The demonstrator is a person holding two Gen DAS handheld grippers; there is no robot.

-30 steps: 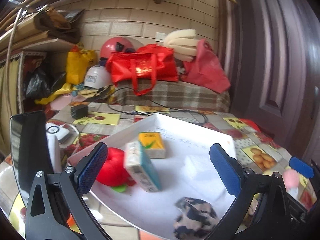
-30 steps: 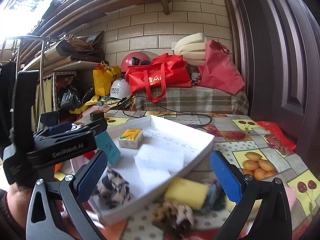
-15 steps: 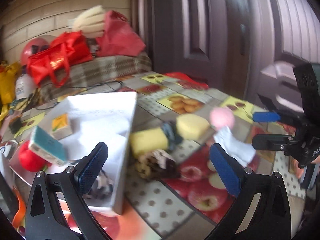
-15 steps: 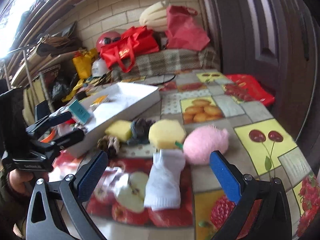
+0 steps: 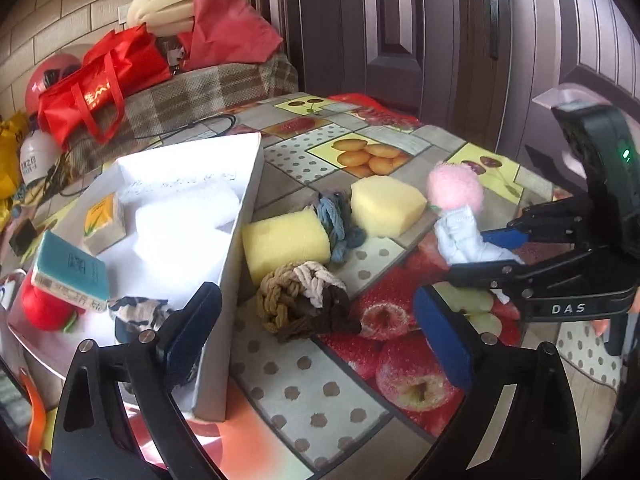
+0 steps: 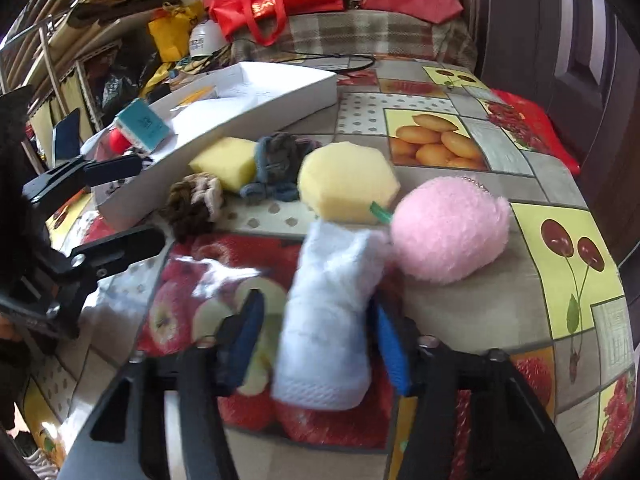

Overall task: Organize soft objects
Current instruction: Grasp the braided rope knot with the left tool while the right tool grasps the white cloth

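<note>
A white sock (image 6: 328, 320) lies on the fruit-print tablecloth between the fingers of my right gripper (image 6: 316, 340), whose jaws are closing around it; it also shows in the left wrist view (image 5: 464, 236). A pink plush ball (image 6: 448, 232) touches the sock's far end. Two yellow sponges (image 6: 348, 184) (image 6: 224, 164), a blue-grey knitted piece (image 6: 276, 160) and a brown braided knot (image 5: 300, 300) lie beside the white tray (image 5: 244, 240). My left gripper (image 5: 316, 344) is open and empty, near the tray's corner and the knot.
The tray holds a white sponge (image 5: 184, 220), a yellow pack (image 5: 104, 216), a teal box (image 5: 70, 276), a red ball (image 5: 44, 312) and a patterned cloth (image 5: 136, 312). Red bags (image 5: 104, 76) sit on a plaid bench behind. A dark door (image 5: 400, 40) stands at the right.
Both grippers swung right from the tray toward the loose soft items. My right gripper moved down and narrowed around the white sock. My left gripper came closer to the braided knot.
</note>
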